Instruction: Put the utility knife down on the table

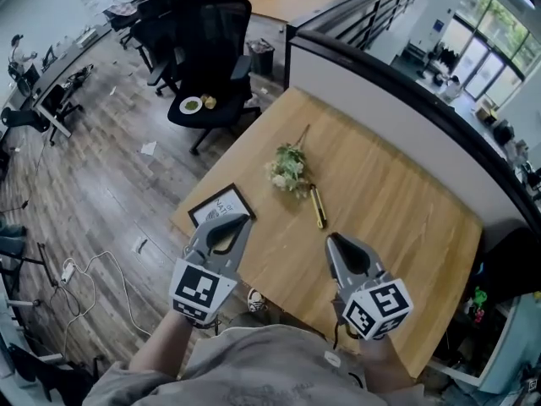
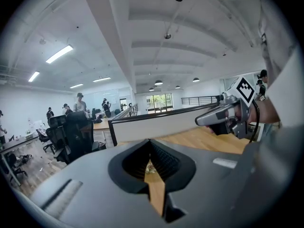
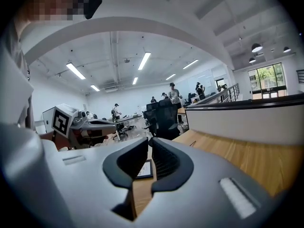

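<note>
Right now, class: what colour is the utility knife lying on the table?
The utility knife is yellow-gold; the head view shows it best.

Bare wooden table (image 1: 397, 201) right of the utility knife (image 1: 318, 207), flower sprig (image 1: 289, 169) mid-table, picture frame (image 1: 221, 205) at left edge, partition (image 1: 372, 83) behind

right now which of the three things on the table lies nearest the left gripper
The black-framed picture at the left corner of the table, right by the left gripper; the flower sprig and utility knife lie farther in.
</note>
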